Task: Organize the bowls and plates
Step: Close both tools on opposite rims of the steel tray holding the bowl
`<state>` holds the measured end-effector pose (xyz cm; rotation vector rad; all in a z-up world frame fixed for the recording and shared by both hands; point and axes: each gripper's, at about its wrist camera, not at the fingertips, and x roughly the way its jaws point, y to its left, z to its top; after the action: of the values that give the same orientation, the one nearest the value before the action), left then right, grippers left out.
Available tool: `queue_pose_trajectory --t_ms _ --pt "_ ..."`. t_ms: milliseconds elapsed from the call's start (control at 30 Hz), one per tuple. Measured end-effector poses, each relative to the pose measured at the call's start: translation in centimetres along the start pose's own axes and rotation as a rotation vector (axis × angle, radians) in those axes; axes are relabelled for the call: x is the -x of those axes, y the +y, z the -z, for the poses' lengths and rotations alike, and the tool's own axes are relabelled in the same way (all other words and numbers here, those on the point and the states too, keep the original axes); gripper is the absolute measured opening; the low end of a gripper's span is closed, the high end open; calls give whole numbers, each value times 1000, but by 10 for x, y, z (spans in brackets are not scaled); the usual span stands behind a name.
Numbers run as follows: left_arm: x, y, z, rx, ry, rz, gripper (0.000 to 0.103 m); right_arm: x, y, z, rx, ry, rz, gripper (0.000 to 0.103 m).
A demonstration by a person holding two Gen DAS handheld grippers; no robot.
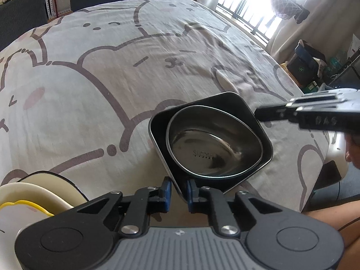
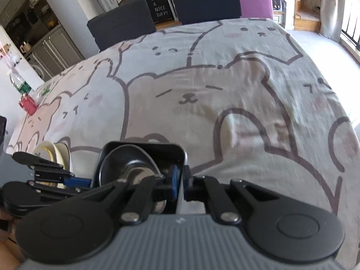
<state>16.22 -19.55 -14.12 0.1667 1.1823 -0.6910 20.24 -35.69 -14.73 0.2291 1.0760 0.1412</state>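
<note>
both grippers clamp the same black square dish (image 1: 157,126), which sits tilted above the tablecloth (image 1: 101,78). left gripper (image 1: 179,190) pinches the dish's near rim, blue pads on either side. right gripper (image 2: 180,181) pinches the dish's (image 2: 177,150) opposite rim. a steel bowl (image 1: 213,148) sits inside the dish. cream plates (image 1: 24,195) with a yellow-edged one lie on the tablecloth left of the dish, near it.
</note>
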Motion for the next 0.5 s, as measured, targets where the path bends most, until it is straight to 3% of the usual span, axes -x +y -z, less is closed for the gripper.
queue_pose_trajectory --t_ms 200,500 --pt "0 7 -2 80 3 67 15 -13 4 3 53 61 38 6" --pt "-6 23 -4 215 -60 148 15 -11 -14 9 21 45 40 6"
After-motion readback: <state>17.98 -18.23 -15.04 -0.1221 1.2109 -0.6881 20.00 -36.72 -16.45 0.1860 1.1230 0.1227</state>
